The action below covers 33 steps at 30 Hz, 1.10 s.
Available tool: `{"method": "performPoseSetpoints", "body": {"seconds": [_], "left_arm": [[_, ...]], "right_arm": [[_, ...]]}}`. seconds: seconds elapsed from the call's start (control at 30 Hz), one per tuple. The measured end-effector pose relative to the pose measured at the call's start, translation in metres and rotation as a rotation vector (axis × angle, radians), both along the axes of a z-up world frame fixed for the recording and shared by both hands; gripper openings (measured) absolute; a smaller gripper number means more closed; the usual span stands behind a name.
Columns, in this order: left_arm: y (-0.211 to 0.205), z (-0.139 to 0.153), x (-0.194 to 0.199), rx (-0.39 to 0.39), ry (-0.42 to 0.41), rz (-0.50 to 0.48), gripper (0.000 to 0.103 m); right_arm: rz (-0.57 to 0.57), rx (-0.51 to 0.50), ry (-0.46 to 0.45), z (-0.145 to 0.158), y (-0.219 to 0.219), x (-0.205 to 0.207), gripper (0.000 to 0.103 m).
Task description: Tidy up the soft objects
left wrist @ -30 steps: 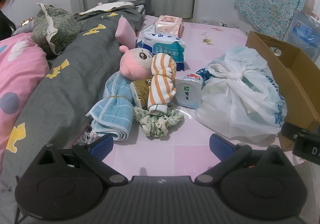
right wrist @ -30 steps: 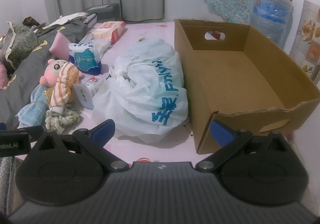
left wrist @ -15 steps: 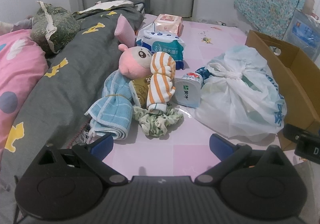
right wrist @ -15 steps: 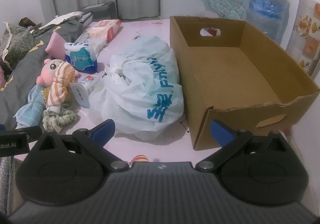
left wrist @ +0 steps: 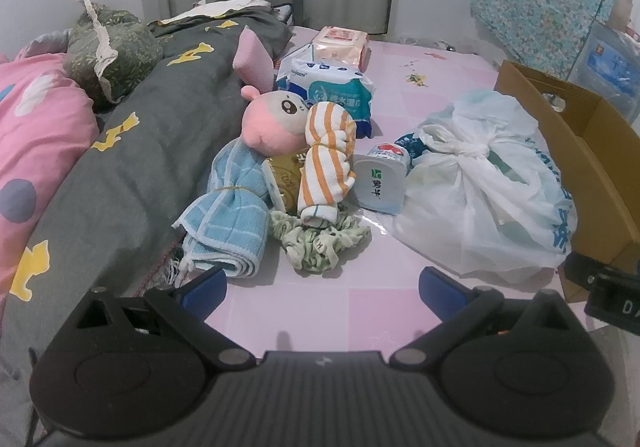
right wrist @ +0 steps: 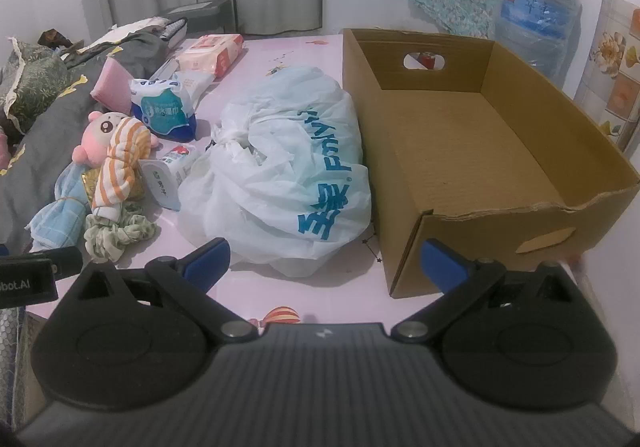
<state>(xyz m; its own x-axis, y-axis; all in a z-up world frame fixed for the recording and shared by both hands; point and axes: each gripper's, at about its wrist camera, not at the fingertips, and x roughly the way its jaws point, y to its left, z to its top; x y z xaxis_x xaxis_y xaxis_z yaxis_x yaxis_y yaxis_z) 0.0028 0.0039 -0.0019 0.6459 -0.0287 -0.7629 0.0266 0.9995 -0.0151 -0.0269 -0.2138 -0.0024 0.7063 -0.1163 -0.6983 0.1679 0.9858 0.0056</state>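
A pile of soft things lies on the pink sheet: a pink plush doll, an orange-striped rolled towel, a blue rolled towel and a green scrunchie. A tied white plastic bag lies next to an empty cardboard box. My left gripper is open and empty, short of the scrunchie. My right gripper is open and empty, in front of the bag and the box corner.
A white bottle lies between the towels and the bag. Wet-wipe packs lie behind the doll. A grey quilt and pink bedding fill the left. A water jug stands behind the box.
Both grippers have shifted slightly and stay open and empty. The person's head at the far left of the left wrist view is gone. No object has moved.
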Motion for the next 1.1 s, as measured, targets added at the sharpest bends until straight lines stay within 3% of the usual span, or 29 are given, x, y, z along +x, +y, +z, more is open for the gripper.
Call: {"method": "performPoseSetpoints", "body": {"seconds": [0.77,1.1], "left_arm": [[0.002,0.002,0.001,0.003,-0.008,0.006,0.103],[0.017,0.013,0.015,0.019,-0.043,0.019,0.103]], "right_arm": [[-0.009,-0.010,-0.016,0.004,-0.002,-0.001,0.102],[0.032,-0.041,-0.058,0.021,0.003,0.007,0.102]]}}
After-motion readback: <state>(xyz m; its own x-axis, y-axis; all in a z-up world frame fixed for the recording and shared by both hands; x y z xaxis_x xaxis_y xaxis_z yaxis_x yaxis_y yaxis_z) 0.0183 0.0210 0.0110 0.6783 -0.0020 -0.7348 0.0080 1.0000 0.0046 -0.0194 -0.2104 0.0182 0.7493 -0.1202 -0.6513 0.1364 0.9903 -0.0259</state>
